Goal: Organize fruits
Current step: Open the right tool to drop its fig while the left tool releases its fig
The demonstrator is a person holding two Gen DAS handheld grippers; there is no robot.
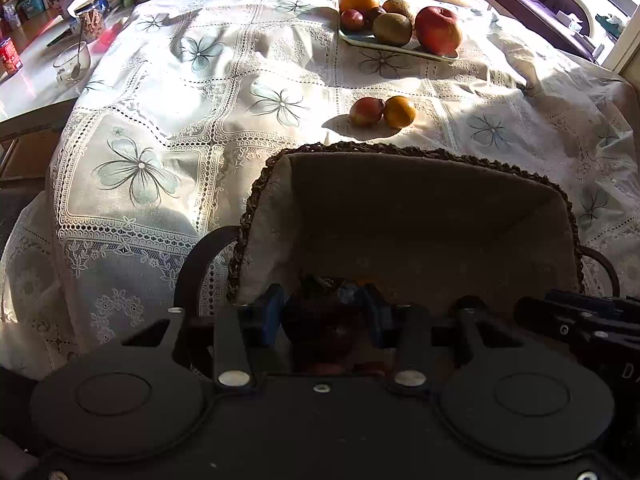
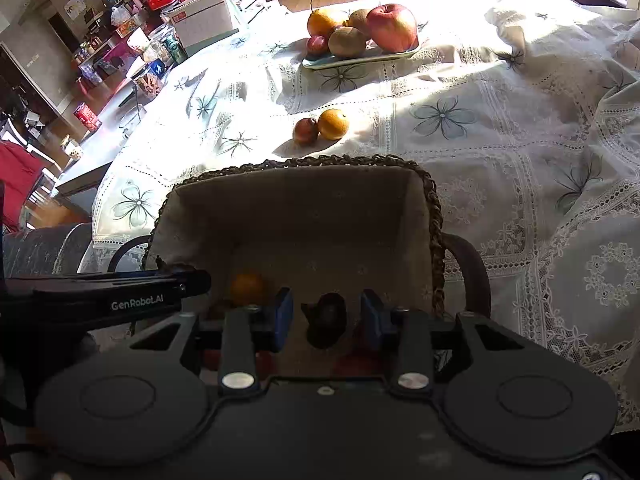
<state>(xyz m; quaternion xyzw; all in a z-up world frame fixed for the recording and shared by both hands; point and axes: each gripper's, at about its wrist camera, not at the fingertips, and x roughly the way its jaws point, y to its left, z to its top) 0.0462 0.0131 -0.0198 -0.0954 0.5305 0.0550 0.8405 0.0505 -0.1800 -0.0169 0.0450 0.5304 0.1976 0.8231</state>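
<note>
A woven basket (image 1: 400, 150) with a cloth lining stands close in front of both grippers. My left gripper (image 1: 325, 316) is inside it, shut on a dark red fruit (image 1: 320, 320) that fills the gap from pad to pad. My right gripper (image 2: 326, 316) is open over the basket (image 2: 304, 162). A dark fruit (image 2: 326, 320) lies between its fingers with space on both sides. An orange (image 2: 248, 288) rests on the basket floor. On the cloth beyond lie a small red fruit (image 1: 366, 111) and an orange (image 1: 399, 111). Farther back, a plate (image 1: 400, 50) holds an apple (image 1: 438, 30), kiwis and other fruit.
A lace tablecloth (image 1: 200, 100) covers the table and drops off at the left and near edges. On the bare table to the left are a glass bowl with a spoon (image 1: 72, 62), cans and jars. A white box (image 2: 204, 16) stands at the far left.
</note>
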